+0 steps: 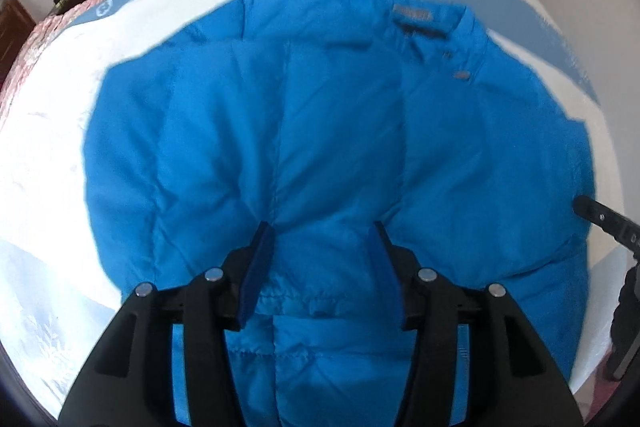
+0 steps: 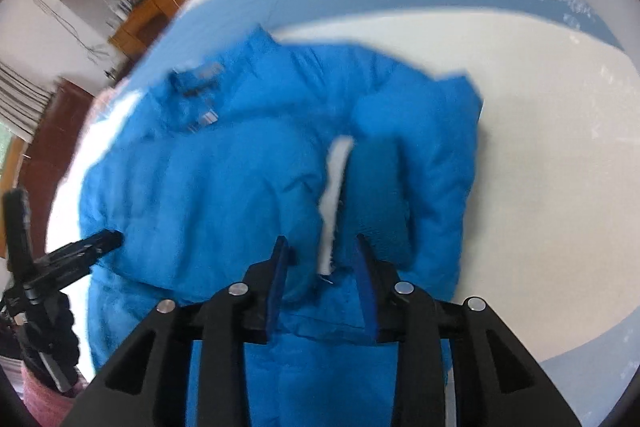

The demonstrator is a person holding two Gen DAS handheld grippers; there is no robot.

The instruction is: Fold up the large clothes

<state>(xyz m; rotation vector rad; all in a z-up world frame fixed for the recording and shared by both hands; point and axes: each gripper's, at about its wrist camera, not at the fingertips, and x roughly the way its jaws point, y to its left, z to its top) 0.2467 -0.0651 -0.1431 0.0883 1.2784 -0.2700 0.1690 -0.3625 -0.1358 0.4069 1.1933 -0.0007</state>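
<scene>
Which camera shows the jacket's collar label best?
The left wrist view: the grey label faces the camera inside the collar of the blue puffer jacket, mildly blurred. In the right wrist view the label sits sideways, smeared by motion.

The left gripper, black with blue pads on its two fingers, fills the lower middle of the left wrist frame, its jaws spread wide apart with nothing pinched between them. The right gripper, of the same black and blue build, sits in the lower middle of the right wrist frame, jaws likewise parted and holding nothing. Each gripper shows in the other's view: the right one's black finger at the right edge, the left one at the lower left edge.
</scene>
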